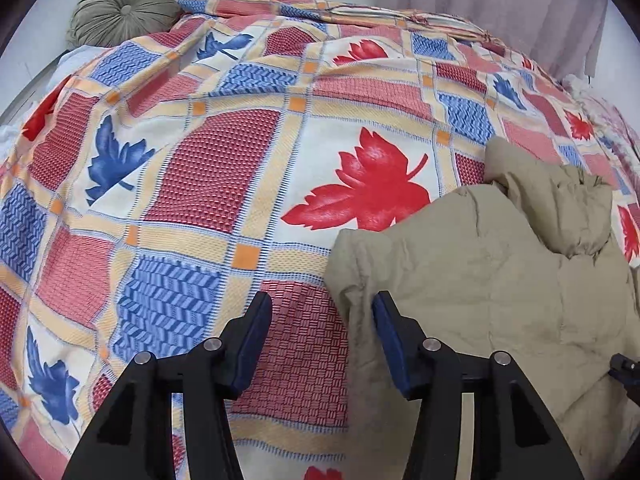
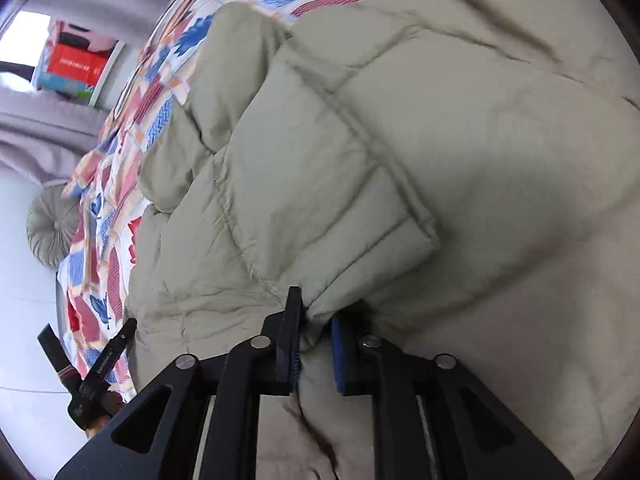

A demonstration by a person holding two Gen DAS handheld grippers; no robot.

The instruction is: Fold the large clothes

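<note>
Beige padded jacket (image 1: 500,280) lies on the bed's patterned bedspread (image 1: 240,160). Left wrist view only: left tool (image 1: 322,312) with fingers spread apart, one just beside the jacket's edge, holding nothing. Green round cushion (image 1: 124,8) sits beyond the bedspread's far end. Right wrist view only: right tool (image 2: 314,320) clamped on a fold of the jacket; the left tool appears beside the jacket's edge. The jacket fills this view and is cut off; its full outline cannot be made out.
</note>
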